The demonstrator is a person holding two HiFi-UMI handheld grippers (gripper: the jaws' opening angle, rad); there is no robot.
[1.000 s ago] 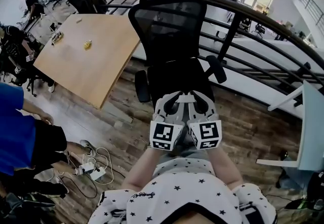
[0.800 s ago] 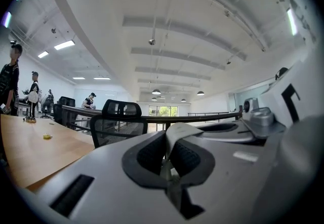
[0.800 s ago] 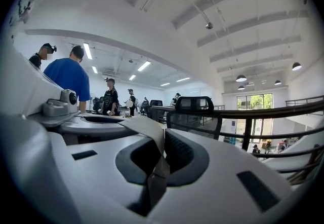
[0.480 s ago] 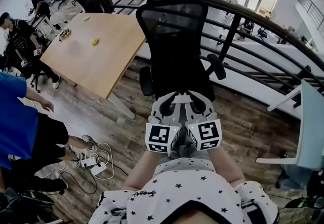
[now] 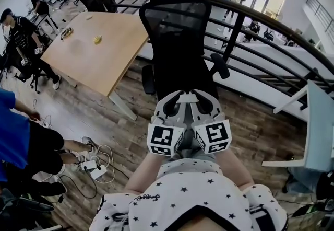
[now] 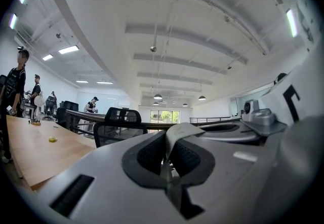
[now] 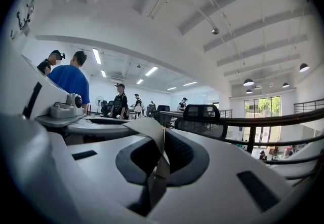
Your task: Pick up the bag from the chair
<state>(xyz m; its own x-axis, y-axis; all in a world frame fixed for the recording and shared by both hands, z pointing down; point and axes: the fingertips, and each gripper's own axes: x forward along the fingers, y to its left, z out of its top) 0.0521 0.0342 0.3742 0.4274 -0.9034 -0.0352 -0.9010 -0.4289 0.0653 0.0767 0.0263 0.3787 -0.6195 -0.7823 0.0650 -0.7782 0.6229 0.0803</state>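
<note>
A black mesh office chair (image 5: pixel 177 21) stands straight ahead, its dark seat (image 5: pixel 182 76) just beyond my hands. No bag stands out on that seat in any view. My left gripper (image 5: pixel 178 100) and right gripper (image 5: pixel 198 100) are held side by side close to my chest, both pointing at the chair. The jaws of each are pressed together with nothing between them. In the left gripper view the left gripper (image 6: pixel 169 139) is shut, with the chair's back (image 6: pixel 119 121) beyond it. The right gripper (image 7: pixel 158 134) is likewise shut, with the chair's back (image 7: pixel 202 115) beyond.
A wooden table (image 5: pixel 99 47) stands left of the chair, a dark curved railing (image 5: pixel 250 23) behind it. A person in blue (image 5: pixel 15 138) stands at the near left beside floor cables (image 5: pixel 94 164). Other people (image 5: pixel 18 29) are farther left. A white table (image 5: pixel 319 130) is at the right.
The grippers stay together and shut at my chest. The chair sits slightly more to the left in view. The person in blue has slid toward the left edge.
</note>
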